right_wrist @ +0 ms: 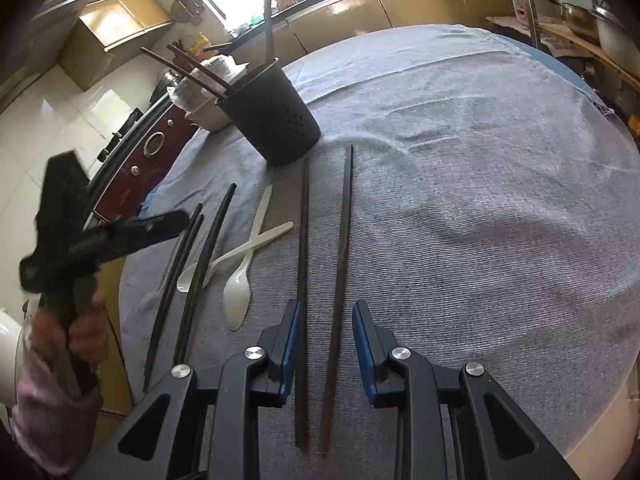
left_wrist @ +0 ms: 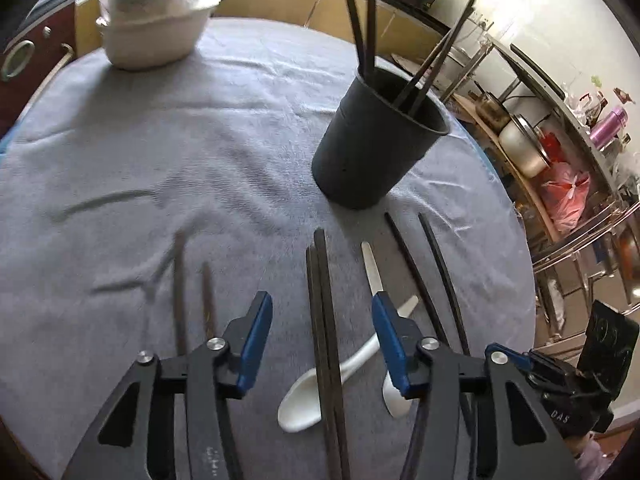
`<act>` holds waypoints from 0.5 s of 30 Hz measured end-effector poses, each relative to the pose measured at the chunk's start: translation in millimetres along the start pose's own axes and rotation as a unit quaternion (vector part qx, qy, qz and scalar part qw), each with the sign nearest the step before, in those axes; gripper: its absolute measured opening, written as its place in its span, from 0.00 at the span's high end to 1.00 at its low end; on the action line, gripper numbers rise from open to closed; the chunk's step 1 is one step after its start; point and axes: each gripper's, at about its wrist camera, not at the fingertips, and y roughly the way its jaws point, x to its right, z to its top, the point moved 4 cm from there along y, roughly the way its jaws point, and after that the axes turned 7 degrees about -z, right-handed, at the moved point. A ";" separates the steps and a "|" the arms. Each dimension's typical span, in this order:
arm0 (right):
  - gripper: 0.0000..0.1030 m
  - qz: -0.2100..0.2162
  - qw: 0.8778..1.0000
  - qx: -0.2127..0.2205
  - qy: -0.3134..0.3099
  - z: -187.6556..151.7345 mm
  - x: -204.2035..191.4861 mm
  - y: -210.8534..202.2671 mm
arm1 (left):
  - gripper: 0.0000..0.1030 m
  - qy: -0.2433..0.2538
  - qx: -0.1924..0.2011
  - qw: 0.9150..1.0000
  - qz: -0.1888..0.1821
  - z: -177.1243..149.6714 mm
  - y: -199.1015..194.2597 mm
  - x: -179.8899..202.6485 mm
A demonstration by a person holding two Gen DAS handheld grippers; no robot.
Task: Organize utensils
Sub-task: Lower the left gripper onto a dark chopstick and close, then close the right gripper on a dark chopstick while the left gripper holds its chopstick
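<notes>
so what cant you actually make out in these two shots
- Holder contents below the rim: both views, hidden by its dark wall.
- Two chopsticks at lower left: left wrist view, smeared by motion blur.
- Near ends of the brown pair: left wrist view, cut off by the bottom edge.
- One spoon: left wrist view, its bowl partly behind the left tool.
- Left tool's fingers: right wrist view, blurred and edge-on.

Each camera rides its own gripper, tilted steeply down along the fingers, close over the grey cloth point(left_wrist: 160, 140). Both views share the black holder point(left_wrist: 376, 140), white spoons point(right_wrist: 238, 296) and dark chopsticks point(right_wrist: 338, 280) lying near.
</notes>
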 end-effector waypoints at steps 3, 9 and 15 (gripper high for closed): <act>0.73 -0.001 1.000 0.001 0.002 0.2 2.5 -0.8 | 0.63 -0.004 -0.017 1.000 -0.012 4.8 11.5 -4.0; 0.73 -0.001 1.000 0.002 0.007 -0.1 6.2 -2.0 | 0.86 -0.004 -0.040 0.999 -0.027 1.3 27.3 -0.3; 0.73 -0.002 1.000 0.010 -0.001 1.9 1.4 -6.9 | 0.89 -0.020 -0.010 0.999 -0.022 -1.2 12.2 -5.6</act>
